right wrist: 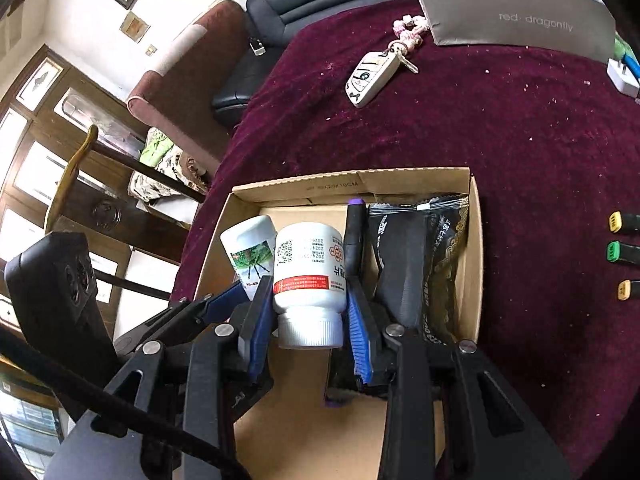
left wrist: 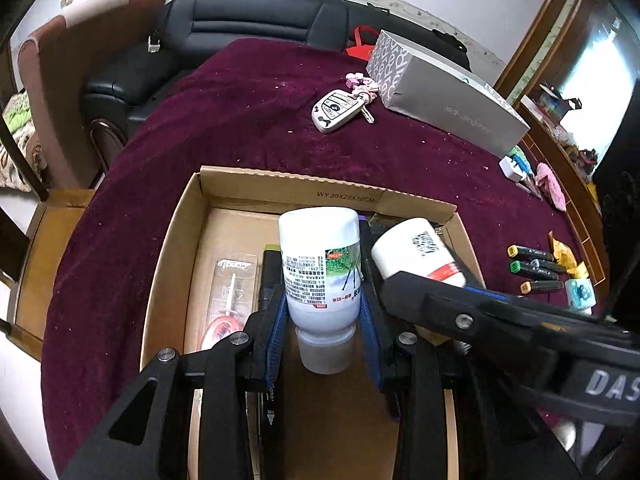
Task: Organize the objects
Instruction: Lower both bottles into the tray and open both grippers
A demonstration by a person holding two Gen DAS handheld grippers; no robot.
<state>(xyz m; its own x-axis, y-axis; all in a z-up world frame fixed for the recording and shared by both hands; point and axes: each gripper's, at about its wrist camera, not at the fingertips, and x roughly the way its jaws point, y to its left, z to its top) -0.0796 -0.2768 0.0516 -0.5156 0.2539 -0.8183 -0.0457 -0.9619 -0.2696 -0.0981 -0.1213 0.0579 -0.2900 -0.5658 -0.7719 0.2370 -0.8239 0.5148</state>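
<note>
**Cardboard box half filled, two bottles on the way in**

Cardboard, open-topped and shallow, the brown box (left wrist: 224,200) sits on the maroon velvet tablecloth (left wrist: 240,120). The left gripper (left wrist: 324,312) pinches a white plastic bottle with a green picture label (left wrist: 320,264) above the box; the right gripper (right wrist: 308,320) pinches a white plastic bottle with a red band (right wrist: 308,272) beside it. Neither bottle is set down yet. Already inside: a black foil packet (right wrist: 416,264), a purple-capped marker (right wrist: 354,232) and a clear packaged item (left wrist: 232,292). Still out on the cloth, by my reading left to sort: three markers (left wrist: 532,268), a white key fob (left wrist: 334,110), a white charger plug (left wrist: 512,168).
</note>
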